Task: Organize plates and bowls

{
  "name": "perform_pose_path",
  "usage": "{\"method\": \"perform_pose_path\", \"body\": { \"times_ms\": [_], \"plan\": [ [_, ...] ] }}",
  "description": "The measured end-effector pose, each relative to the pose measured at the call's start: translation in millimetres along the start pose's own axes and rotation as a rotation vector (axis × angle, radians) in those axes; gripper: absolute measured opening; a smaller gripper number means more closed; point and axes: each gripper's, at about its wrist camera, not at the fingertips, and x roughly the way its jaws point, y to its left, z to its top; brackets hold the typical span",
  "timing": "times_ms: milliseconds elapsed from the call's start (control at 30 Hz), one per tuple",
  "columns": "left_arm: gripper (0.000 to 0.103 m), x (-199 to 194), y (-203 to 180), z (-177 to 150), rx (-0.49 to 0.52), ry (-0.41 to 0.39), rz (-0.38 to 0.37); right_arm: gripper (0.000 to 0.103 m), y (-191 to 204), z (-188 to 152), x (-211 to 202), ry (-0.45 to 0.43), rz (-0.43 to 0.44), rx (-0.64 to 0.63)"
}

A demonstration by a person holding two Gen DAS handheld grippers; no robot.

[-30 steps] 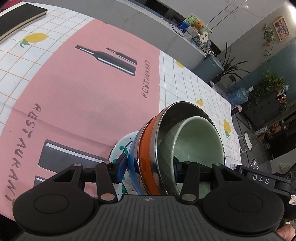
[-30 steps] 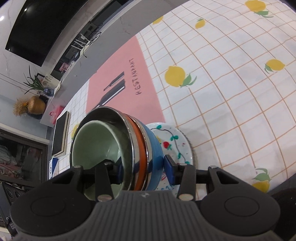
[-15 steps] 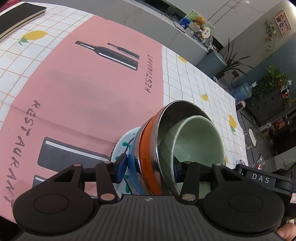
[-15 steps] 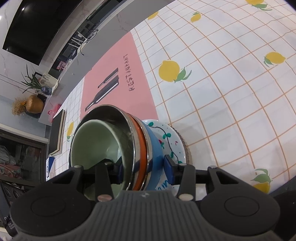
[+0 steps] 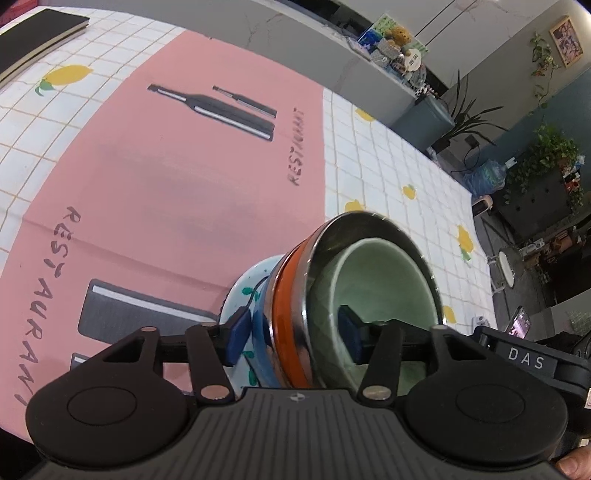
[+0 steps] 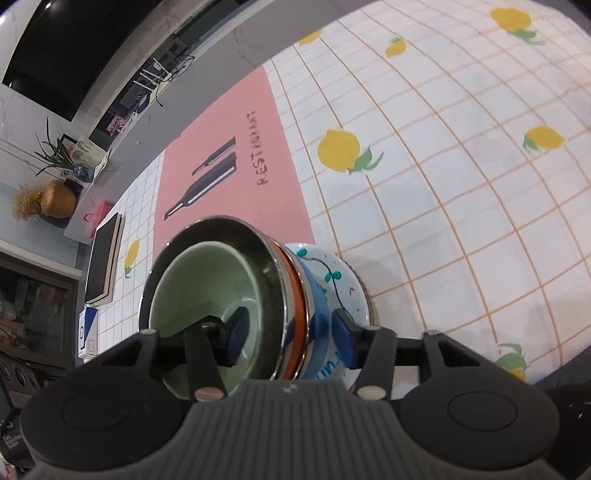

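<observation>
A stack of nested bowls sits low in the middle of both wrist views, resting on a white plate [image 5: 255, 284] with green leaf marks. Innermost is a pale green bowl [image 5: 384, 280], inside a steel bowl [image 5: 321, 236], which sits in an orange bowl [image 5: 288, 295] and then a blue bowl [image 6: 317, 314]. The plate lies on a tablecloth [image 6: 443, 166] of white squares and yellow lemons, at the lower right edge of a pink placemat [image 5: 166, 177] printed with dark bottles and the word RESTAURANT.

The left gripper [image 5: 291, 334] straddles the near wall of the stack: one blue pad is inside the green bowl, the other outside by the plate. Its jaws have just been opening, and the outer pad stands clear of the stack, so the hold is released with the bowls still between the fingers. The right gripper [image 6: 290, 334] straddles the stack likewise, one pad inside the green bowl and one beside the blue bowl. Its jaws too have just been opening, and gaps show at both pads.

A black notebook [image 5: 33, 33] lies at the upper left of the left view.
</observation>
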Motion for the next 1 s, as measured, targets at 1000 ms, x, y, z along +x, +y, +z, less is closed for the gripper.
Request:
{"method": "perform_pose_path", "body": {
  "times_ms": [1000],
  "plan": [
    [0.068,-151,-71,-52,0.522,-0.503,0.066,0.069,90,-92,-117,-0.475,-0.159,-0.568]
  ]
}}
